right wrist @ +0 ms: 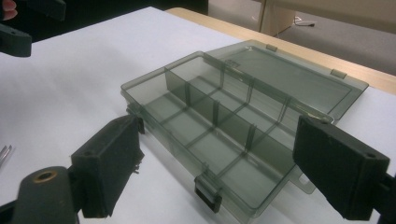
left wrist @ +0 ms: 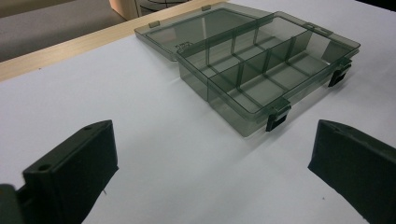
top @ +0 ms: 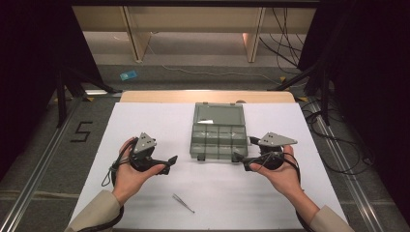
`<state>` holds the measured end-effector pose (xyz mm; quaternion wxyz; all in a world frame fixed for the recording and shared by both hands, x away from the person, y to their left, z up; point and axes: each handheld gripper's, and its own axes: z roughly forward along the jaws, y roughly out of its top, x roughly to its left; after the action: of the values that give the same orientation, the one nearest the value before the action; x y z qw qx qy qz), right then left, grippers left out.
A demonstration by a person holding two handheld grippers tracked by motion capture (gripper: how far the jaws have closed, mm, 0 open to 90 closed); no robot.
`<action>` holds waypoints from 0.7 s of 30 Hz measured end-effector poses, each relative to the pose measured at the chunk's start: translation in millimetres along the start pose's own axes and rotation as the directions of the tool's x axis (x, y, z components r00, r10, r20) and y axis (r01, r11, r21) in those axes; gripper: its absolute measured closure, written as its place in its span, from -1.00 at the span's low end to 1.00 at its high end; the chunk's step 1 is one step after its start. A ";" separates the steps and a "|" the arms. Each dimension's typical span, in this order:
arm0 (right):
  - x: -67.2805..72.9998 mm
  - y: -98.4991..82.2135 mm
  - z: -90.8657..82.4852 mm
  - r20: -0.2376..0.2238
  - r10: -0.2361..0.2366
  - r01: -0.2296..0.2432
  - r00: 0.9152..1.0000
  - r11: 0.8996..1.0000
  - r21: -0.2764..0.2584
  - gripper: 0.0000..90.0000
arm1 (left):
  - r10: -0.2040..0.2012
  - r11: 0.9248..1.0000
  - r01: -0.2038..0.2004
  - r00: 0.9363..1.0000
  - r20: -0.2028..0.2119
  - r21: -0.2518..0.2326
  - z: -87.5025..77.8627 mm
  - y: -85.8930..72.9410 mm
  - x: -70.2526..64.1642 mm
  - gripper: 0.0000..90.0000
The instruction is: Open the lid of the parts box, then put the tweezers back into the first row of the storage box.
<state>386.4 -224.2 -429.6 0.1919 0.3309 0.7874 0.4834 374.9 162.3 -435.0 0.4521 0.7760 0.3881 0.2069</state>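
High view: smoky compartment box (top: 218, 137) lying open at mid-desk (top: 145, 121), lid flat toward the far edge. Left gripper (top: 170, 161) held near its left side, right gripper (top: 238, 158) just beside its front right corner, both apart from it. Tweezers (top: 183, 203) lying near the front edge.

Left gripper view: fingers (left wrist: 70, 172) spread wide, gripping nothing, box (left wrist: 266, 70) ahead.

Right gripper view: fingers (right wrist: 109, 163) spread wide, empty, flanking the box (right wrist: 224, 126) front without touching it.

lab | black curtains (top: 29, 72) | floor cables (top: 285, 34) | taped "5" (top: 81, 131)
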 end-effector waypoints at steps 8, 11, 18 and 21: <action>-0.1 1.4 0.7 -0.005 0.008 -0.008 1.000 1.000 0.012 -0.65 | -0.011 1.000 0.011 1.000 -0.013 -0.004 -1.7 -2.0 3.1 -1.00; 2.3 2.1 1.0 -0.015 0.002 -0.002 1.000 1.000 -0.004 -0.65 | -0.013 1.000 0.013 1.000 -0.017 -0.016 -3.8 -0.6 3.5 -1.00; 10.8 2.0 3.0 -0.046 -0.010 0.010 0.999 1.000 0.009 -0.64 | -0.028 0.999 0.028 1.000 -0.004 -0.030 -1.9 0.3 3.6 -1.00; 18.6 1.5 5.1 -0.081 -0.012 0.014 0.997 1.000 0.025 -0.63 | -0.028 0.999 0.028 1.000 -0.014 -0.034 -2.4 1.4 3.5 -1.00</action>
<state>376.9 -207.4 -430.3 0.1587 0.3083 0.8029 0.4849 376.0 166.0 -432.7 0.4653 0.7611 0.3985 0.2128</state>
